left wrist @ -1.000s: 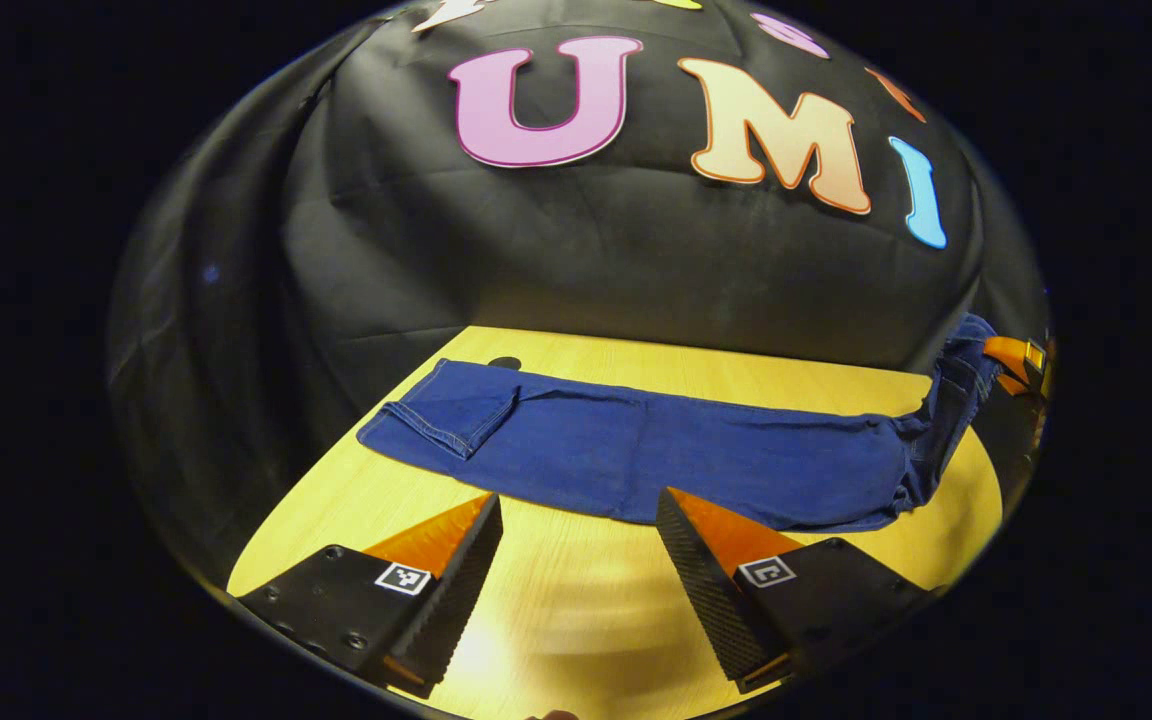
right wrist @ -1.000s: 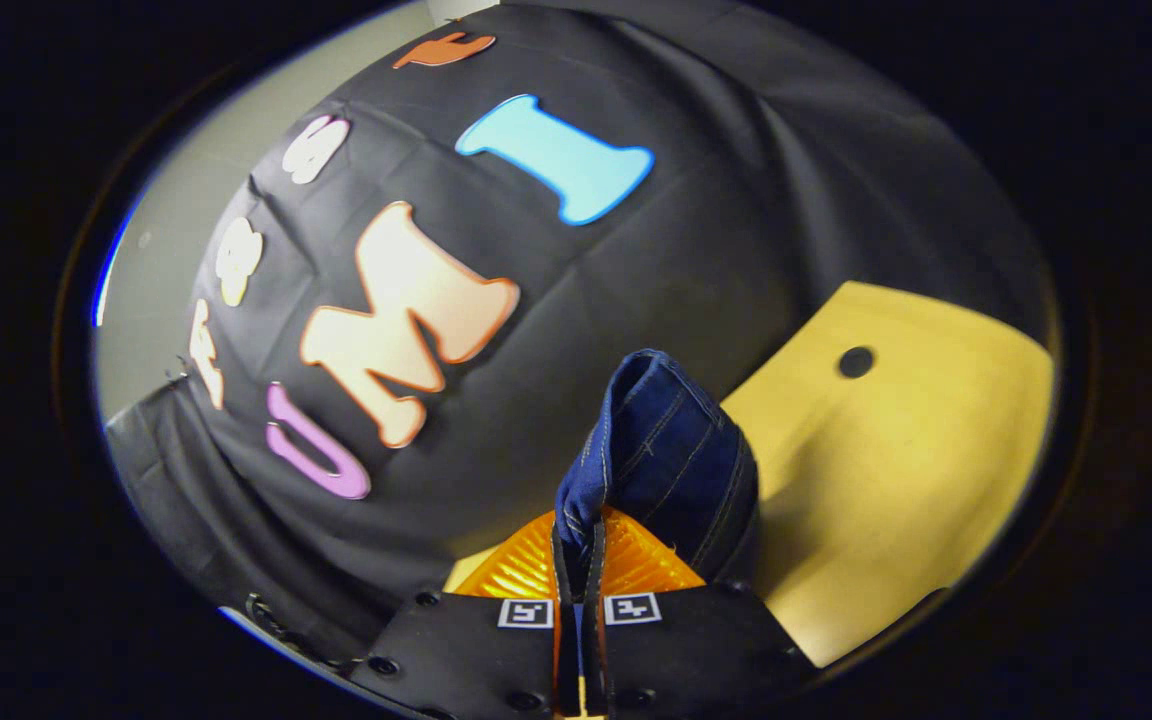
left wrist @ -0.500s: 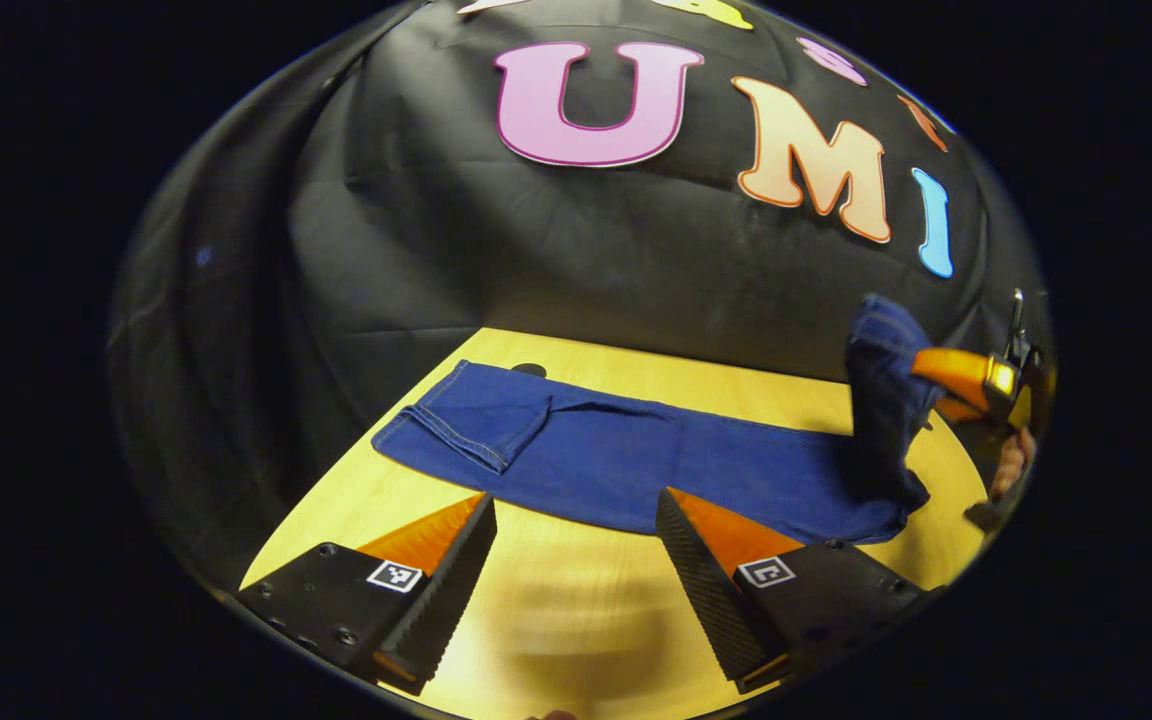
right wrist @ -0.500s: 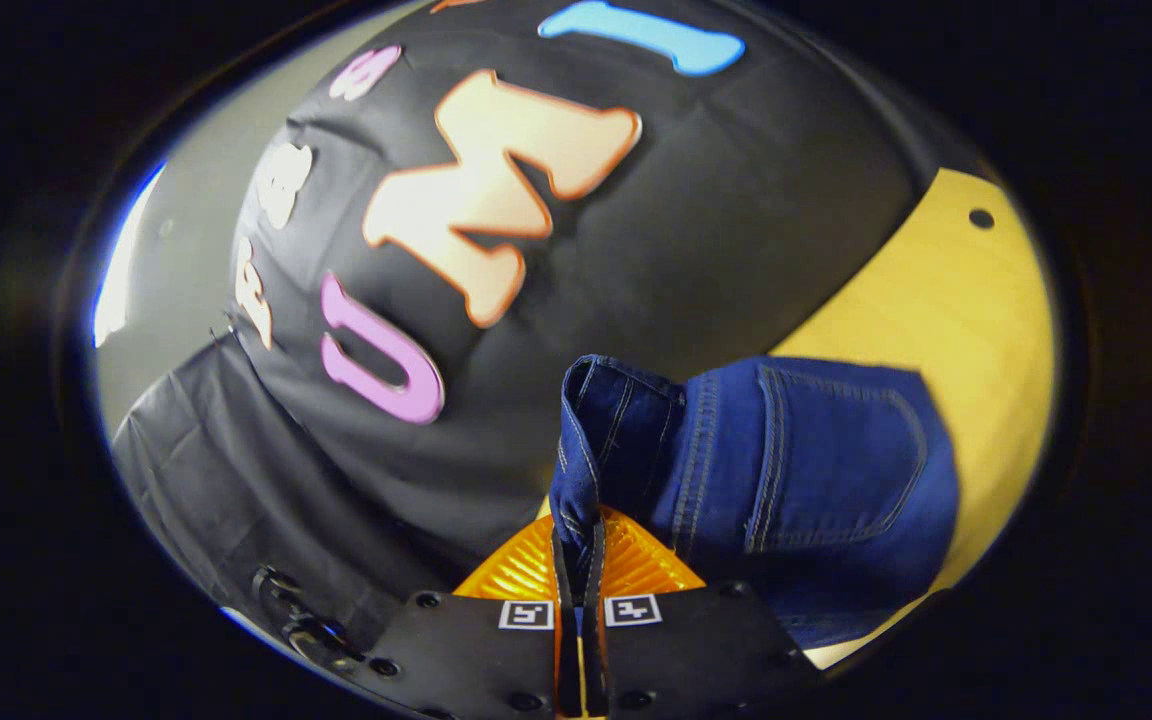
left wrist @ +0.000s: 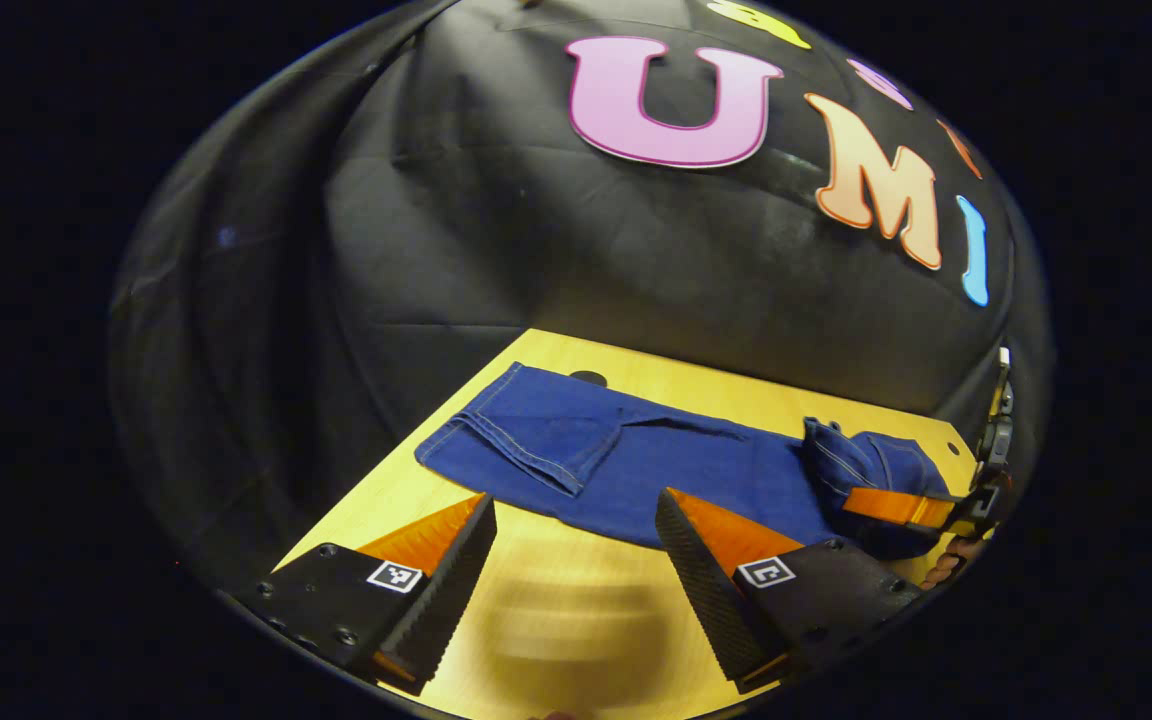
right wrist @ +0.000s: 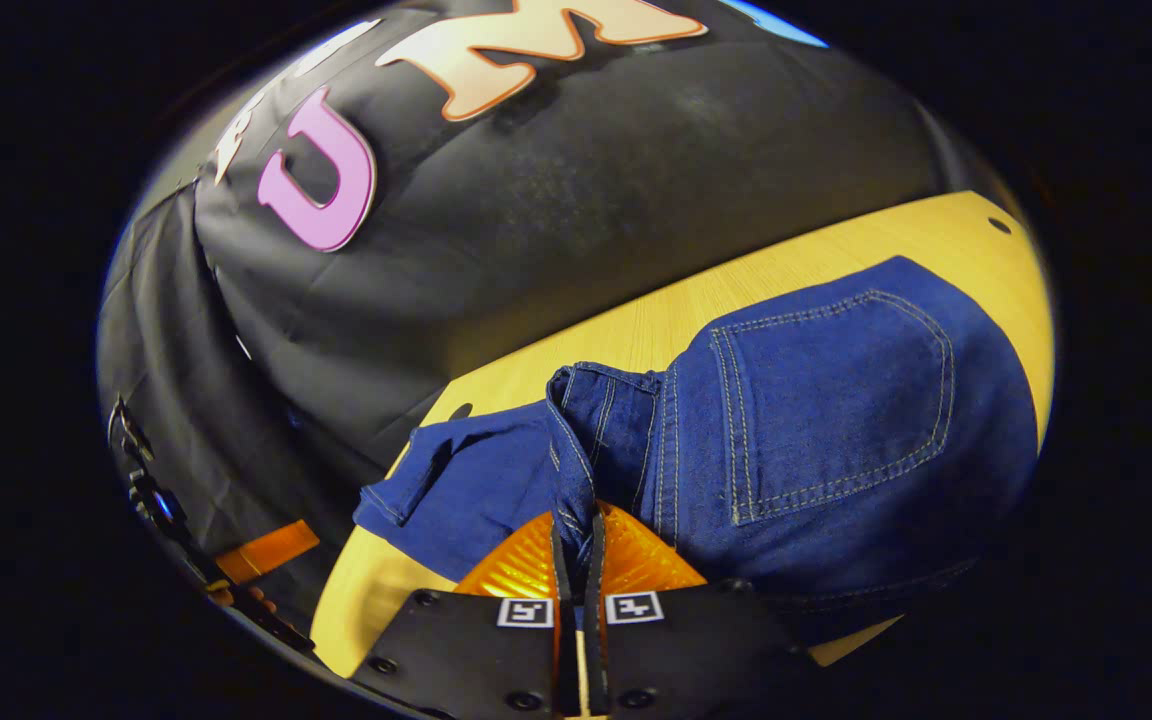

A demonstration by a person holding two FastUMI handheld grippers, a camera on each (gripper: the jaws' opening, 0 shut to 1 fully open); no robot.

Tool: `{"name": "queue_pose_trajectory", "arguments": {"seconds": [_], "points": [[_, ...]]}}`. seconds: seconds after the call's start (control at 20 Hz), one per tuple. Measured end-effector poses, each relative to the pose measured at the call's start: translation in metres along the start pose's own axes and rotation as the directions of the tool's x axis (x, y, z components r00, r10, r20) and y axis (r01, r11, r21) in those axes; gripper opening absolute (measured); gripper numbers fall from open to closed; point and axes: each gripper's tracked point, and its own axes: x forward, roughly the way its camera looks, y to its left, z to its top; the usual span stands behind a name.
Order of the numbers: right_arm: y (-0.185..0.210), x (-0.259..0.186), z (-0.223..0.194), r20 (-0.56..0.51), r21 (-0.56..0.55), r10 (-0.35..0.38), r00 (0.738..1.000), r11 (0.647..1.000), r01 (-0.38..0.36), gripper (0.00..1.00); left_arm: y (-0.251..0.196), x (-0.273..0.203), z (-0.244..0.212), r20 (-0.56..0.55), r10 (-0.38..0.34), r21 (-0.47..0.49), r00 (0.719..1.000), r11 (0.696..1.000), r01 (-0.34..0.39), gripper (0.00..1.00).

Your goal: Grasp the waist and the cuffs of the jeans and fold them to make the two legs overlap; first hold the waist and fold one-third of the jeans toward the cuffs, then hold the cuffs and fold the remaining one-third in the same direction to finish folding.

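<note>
In the left gripper view, the left gripper (left wrist: 576, 560) hovers with fingers spread wide and empty; the jeans (left wrist: 636, 465) lie on the worktop (left wrist: 536, 640) just beyond its tips. In the right gripper view, the right gripper (right wrist: 577, 560) pinches the waist (right wrist: 591, 420) between closed fingers, the back pocket (right wrist: 836, 400) to their right. Judged: waist fold under way; next, lay it flat and let go
</note>
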Motion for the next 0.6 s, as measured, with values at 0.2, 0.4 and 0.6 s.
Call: {"name": "queue_pose_trajectory", "arguments": {"seconds": [0.2, 0.4, 0.6], "points": [[0.026, -0.021, 0.008, 0.005, 0.034, 0.06, 0.998, 0.998, -0.06, 0.73, 0.033, 0.025, 0.004, 0.005, 0.046, 0.006, 0.999, 0.999, -0.046, 0.98], [0.027, -0.044, 0.037, 0.058, 0.074, 0.052, 0.997, 0.996, -0.056, 0.97, 0.062, 0.057, 0.011, 0.01, 0.058, 0.016, 0.998, 0.998, -0.058, 0.98], [-0.012, -0.083, 0.079, 0.139, 0.096, -0.04, 0.989, 0.995, 0.027, 0.97, 0.088, 0.092, 0.017, 0.008, 0.055, -0.015, 0.998, 0.998, -0.055, 0.98]]}}
